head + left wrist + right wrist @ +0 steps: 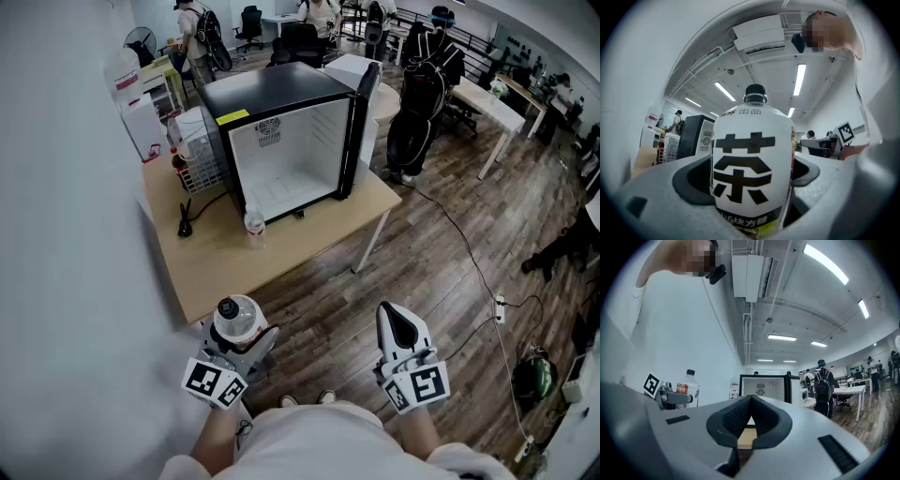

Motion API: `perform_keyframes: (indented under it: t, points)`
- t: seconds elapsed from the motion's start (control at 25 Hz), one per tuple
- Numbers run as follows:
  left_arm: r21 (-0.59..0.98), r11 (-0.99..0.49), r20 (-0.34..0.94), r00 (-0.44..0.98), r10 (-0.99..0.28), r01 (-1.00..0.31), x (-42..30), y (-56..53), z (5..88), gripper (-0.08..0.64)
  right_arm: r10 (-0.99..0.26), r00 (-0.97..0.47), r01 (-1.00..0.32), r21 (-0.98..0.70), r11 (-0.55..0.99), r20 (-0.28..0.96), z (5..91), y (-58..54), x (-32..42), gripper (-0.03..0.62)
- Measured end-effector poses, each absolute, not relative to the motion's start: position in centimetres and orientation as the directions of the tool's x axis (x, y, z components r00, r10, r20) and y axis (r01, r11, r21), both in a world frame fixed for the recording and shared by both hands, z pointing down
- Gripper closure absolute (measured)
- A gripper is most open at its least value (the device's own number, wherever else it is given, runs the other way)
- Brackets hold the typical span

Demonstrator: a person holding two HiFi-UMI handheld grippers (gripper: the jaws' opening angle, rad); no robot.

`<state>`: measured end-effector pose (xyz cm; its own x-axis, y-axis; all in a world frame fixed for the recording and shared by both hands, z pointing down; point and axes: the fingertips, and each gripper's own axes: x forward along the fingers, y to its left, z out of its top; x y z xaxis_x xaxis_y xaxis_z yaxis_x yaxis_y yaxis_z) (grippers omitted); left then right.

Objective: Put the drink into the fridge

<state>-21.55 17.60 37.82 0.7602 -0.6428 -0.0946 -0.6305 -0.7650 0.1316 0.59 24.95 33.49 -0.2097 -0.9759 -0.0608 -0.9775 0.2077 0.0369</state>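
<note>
A white-labelled tea bottle (234,319) with a black cap stands upright in my left gripper (232,349), which is shut on it near the table's front edge. In the left gripper view the bottle (752,159) fills the gap between the grey pads (689,180). My right gripper (399,330) hangs over the floor, shut with nothing in it; its jaws meet at the tips (750,400). The black mini fridge (286,141) stands on the table with its door (364,131) swung open and its white inside bare. The right gripper view shows the fridge (768,387) ahead and the held bottle (688,387) at left.
A second small bottle (254,225) stands on the wooden table (234,258) in front of the fridge. A white wire basket (202,159) and a black plug (186,220) lie left of it. A white wall runs along the left. People and desks are farther back.
</note>
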Motion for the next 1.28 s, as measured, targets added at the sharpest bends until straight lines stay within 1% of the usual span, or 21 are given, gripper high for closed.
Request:
perform_keyframes:
  t: [0.44, 0.64, 0.76, 0.96, 1.28]
  points:
    - [0.139, -0.746, -0.085, 0.743, -0.664, -0.651, -20.0, 17.9, 38.4, 0.098, -0.970, -0.236, -0.972, 0.022, 0.235, -0.056, 34.2, 25.0, 2.3, 0.594]
    - [0.133, -0.738, -0.082, 0.735, -0.673, -0.661, -18.5, 18.0, 38.4, 0.098, -0.954, -0.288, -0.956, -0.035, 0.292, -0.082, 34.3, 25.2, 3.6, 0.592]
    - [0.132, -0.729, -0.078, 0.726, -0.683, -0.671, -17.4, 18.4, 38.6, 0.098, -0.950, -0.305, -0.951, -0.027, 0.308, -0.069, 35.1, 25.7, 4.7, 0.592]
    - [0.125, -0.724, -0.069, 0.722, -0.689, -0.679, -15.8, 20.0, 38.8, 0.100, -0.941, -0.335, -0.939, -0.060, 0.338, -0.052, 36.5, 26.5, 5.9, 0.592]
    - [0.149, -0.698, -0.038, 0.701, -0.712, -0.701, -15.9, 18.9, 40.2, 0.100, -0.930, -0.368, -0.927, -0.072, 0.368, -0.019, 37.6, 25.4, 5.6, 0.592]
